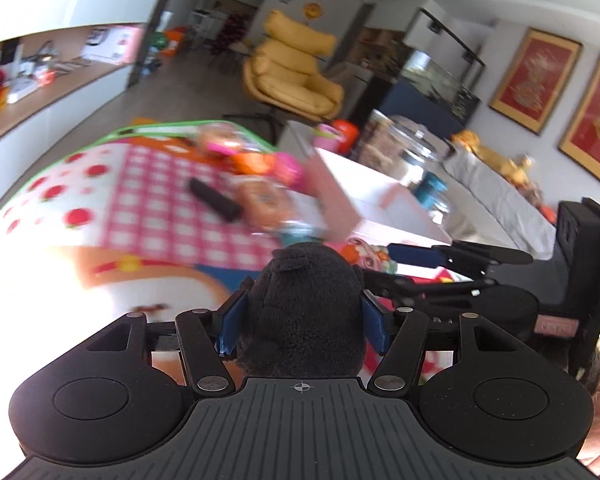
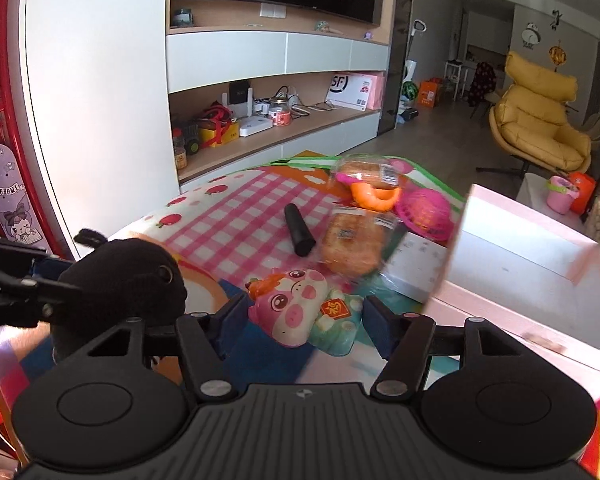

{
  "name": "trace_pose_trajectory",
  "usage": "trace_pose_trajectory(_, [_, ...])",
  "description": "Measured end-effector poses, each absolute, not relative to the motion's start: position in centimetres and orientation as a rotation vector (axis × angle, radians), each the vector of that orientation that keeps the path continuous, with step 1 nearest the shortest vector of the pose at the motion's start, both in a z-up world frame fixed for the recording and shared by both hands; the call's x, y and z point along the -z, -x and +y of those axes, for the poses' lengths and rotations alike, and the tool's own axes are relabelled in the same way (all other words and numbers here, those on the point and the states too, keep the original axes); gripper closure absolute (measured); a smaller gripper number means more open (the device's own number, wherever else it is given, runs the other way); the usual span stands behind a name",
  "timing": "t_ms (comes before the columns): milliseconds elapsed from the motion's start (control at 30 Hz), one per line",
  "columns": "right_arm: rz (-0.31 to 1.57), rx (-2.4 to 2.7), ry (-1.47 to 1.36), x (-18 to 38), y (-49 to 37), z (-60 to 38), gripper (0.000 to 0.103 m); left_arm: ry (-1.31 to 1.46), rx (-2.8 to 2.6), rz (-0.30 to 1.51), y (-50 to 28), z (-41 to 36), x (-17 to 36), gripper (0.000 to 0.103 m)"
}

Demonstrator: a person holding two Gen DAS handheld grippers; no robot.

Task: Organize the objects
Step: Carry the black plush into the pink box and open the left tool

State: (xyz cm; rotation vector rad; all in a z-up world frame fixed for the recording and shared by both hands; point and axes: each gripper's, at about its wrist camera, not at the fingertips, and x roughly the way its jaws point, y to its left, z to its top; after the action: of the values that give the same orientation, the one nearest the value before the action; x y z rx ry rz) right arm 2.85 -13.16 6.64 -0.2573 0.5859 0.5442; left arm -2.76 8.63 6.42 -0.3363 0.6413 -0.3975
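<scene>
My left gripper (image 1: pixel 302 314) is shut on a black plush toy (image 1: pixel 304 304), held above the mat; the toy also shows at the left of the right wrist view (image 2: pixel 120 280). My right gripper (image 2: pixel 306 320) is open, its blue pads on either side of a pink pig plush (image 2: pixel 296 304) that lies on the mat. A black cylinder (image 2: pixel 298 230), two wrapped bread packs (image 2: pixel 354 246), an orange ring (image 2: pixel 376 196) and a pink basket (image 2: pixel 424 212) lie further back. An open pink-white box (image 2: pixel 520 264) stands at the right.
A patterned play mat (image 2: pixel 236 208) covers the surface. A white packet (image 2: pixel 416 268) leans against the box. A shelf unit (image 2: pixel 276 92) and yellow armchair (image 2: pixel 540 120) stand beyond. Glass jars (image 1: pixel 412 148) stand behind the box.
</scene>
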Motion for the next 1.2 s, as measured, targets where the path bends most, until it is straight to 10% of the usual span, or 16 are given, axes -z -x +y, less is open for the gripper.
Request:
trace_pose_trajectory(433, [0.470, -0.262, 0.140, -7.3, 0.2, -28.7, 0.040, 0.230, 0.537, 0.469, -12.8, -9.5, -14.0, 0.035])
trace_pose_trajectory(567, [0.450, -0.272, 0.103, -7.5, -0.4, -29.6, 0.040, 0.103, 0.369, 0.664, -19.4, -13.2, -10.4, 0.042])
trace_pose_trajectory(1100, [0.406, -0.220, 0.008, -10.2, -10.4, -30.0, 0.040, 0.128, 0.348, 0.547, -13.7, -6.5, -9.4, 0.043])
trace_pose_trajectory(1200, [0.422, -0.236, -0.006, -10.4, -12.8, -29.7, 0.021, 0.164, 0.383, 0.538, -11.3, -3.6, -8.3, 0.043])
